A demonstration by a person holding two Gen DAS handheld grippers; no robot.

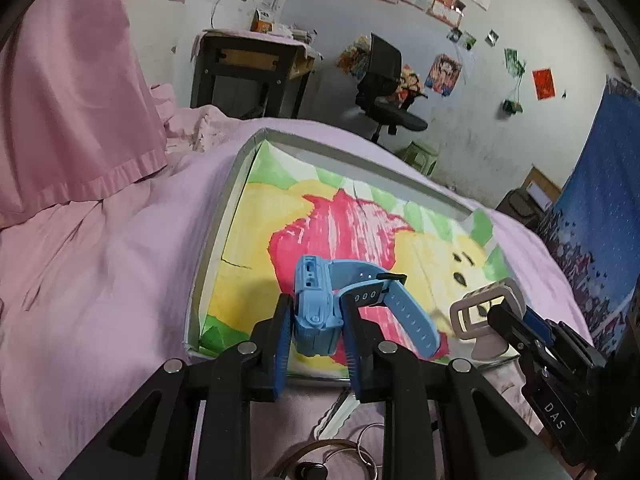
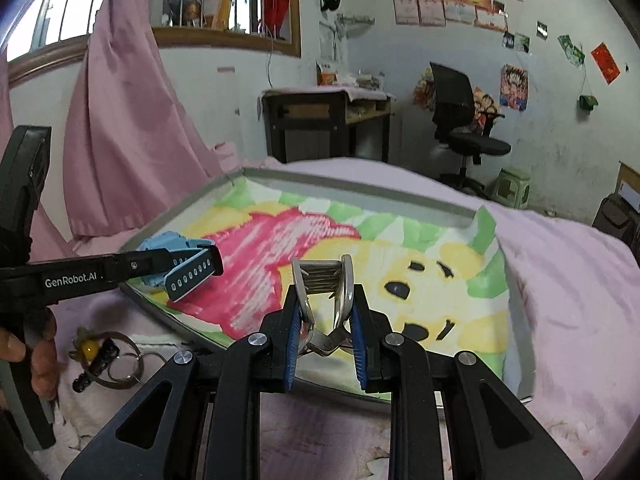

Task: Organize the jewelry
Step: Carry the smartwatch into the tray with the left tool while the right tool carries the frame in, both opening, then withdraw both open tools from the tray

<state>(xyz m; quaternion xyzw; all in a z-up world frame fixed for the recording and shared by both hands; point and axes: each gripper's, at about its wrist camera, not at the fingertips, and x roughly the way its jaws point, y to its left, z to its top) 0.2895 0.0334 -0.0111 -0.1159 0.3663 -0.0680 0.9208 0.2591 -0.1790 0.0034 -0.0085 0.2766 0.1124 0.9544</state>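
My left gripper (image 1: 316, 312) is shut on a blue watch (image 1: 316, 304), held over the near left part of a shallow tray (image 1: 224, 216) lined with a colourful drawing. The watch's strap (image 1: 408, 316) hangs to the right. My right gripper (image 2: 325, 312) is shut on a silver metal watch band (image 2: 324, 280), held over the tray's near edge (image 2: 520, 292). In the right wrist view the left gripper (image 2: 192, 268) with the blue watch (image 2: 168, 246) is at the left. In the left wrist view the right gripper (image 1: 500, 312) holds the silver band (image 1: 480, 312) at the right.
The tray lies on a bed with a pink sheet (image 1: 100, 280). Rings and bangles (image 2: 116, 360) and a yellow-and-black trinket (image 2: 90, 350) lie on the sheet near the tray's front. A pink curtain (image 2: 128, 120), desk (image 2: 320, 120) and black chair (image 2: 460, 120) stand behind.
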